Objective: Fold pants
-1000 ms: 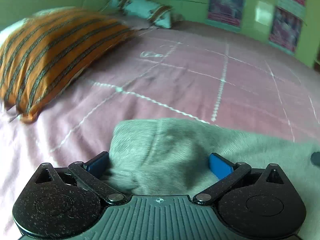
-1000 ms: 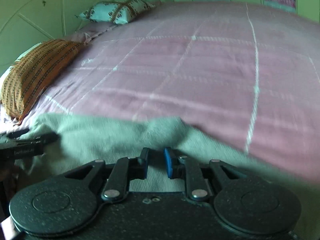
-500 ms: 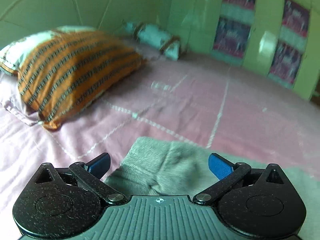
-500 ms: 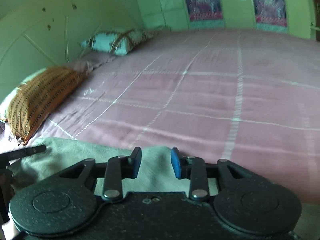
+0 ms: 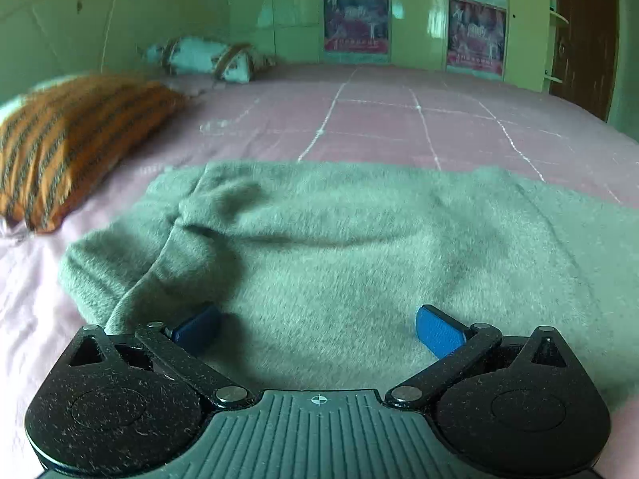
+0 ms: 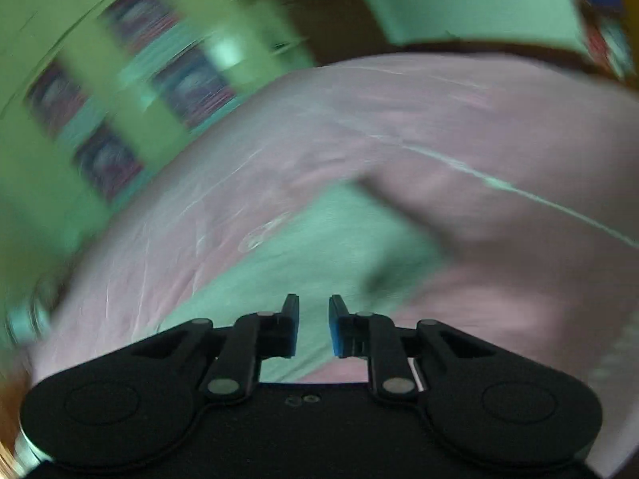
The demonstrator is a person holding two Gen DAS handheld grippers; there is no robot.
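The fuzzy grey-green pants point(image 5: 339, 239) lie folded in a flat pile on the pink bedspread point(image 5: 379, 127). My left gripper point(image 5: 317, 329) is open wide just above the near edge of the pile, with a raised fold against its left finger and nothing held. In the blurred right wrist view, a strip of the pants point(image 6: 319, 247) runs away from my right gripper point(image 6: 314, 329). Its jaws stand a narrow gap apart with nothing between them.
An orange striped pillow point(image 5: 68, 139) lies at the left. A pale patterned pillow point(image 5: 203, 58) is at the bed's far left by the green wall. Posters point(image 5: 355, 18) hang on green cupboard doors beyond the bed, and a brown door point(image 5: 583, 36) is far right.
My left gripper pulled back, so more of the pants now shows in front of it. My right gripper let go of the cloth, opened a little and swung quickly to the right.
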